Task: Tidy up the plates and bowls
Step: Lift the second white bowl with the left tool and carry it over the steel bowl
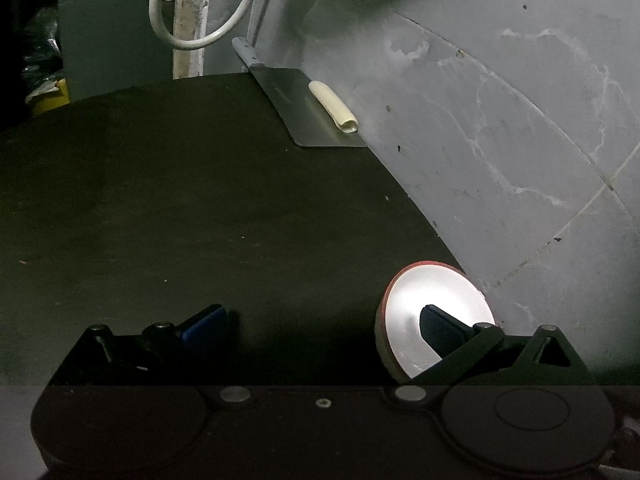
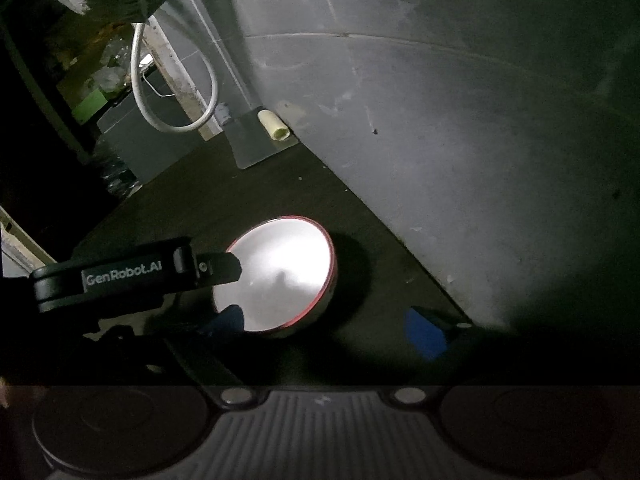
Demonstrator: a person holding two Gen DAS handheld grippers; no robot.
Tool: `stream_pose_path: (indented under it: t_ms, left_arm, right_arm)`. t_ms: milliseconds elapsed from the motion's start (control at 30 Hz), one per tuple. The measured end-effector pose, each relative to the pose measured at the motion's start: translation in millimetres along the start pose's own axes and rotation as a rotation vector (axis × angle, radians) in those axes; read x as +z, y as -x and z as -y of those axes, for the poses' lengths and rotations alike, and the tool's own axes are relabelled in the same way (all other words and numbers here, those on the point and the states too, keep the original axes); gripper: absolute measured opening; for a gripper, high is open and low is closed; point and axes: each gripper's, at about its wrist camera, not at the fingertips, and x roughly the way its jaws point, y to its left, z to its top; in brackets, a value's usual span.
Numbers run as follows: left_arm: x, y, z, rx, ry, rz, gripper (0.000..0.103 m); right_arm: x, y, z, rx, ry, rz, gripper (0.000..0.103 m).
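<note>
One red-rimmed bowl (image 2: 280, 276) sits on the dark counter (image 1: 160, 200) by the wall at three o'clock, both grippers (image 1: 322, 320) (image 2: 332, 326) spread, nothing gripped, so the sorting looks barely begun.

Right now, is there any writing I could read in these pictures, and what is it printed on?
"GenRobot.AI": white letters on the black body of the left gripper, seen from the right wrist camera.
The cleaver blade carries a faint mark, too blurred to read.
Nothing else legible.
</note>
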Motion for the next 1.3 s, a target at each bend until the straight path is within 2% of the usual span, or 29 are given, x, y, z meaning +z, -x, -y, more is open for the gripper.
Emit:
stream_pose_path:
  t_ms: [233,433,567,733,900,1067,1300]
  left_arm:
    - [0,-2,1,-0.001,-0.003,0.0,0.102]
    - [-2,0,1,-0.005,-0.009,0.019,0.101]
    - [-3,2,1,-0.006,-0.017,0.043,0.091]
    - [-3,4,-1,-0.021,-0.012,0.049,0.082]
    - [-4,4,2,-0.05,-0.027,0.042,0.074]
    - [-6,2,5,-0.089,-0.032,0.019,0.057]
    - [-7,0,2,-0.133,-0.02,0.001,0.039]
  right_arm:
    - [1,-6,-2,-0.003,-0.008,-0.001,0.083]
    - [1,-10,-5,0.003,-0.006,0.001,0.072]
    - [2,-12,-3,0.008,-0.014,0.003,0.063]
    - [3,-13,-2,0.01,-0.016,0.007,0.058]
    - [3,-13,-3,0.016,-0.02,0.011,0.046]
    - [4,-14,-5,0.023,-0.024,0.011,0.04]
    - [2,-14,-9,0.026,-0.025,0.016,0.033]
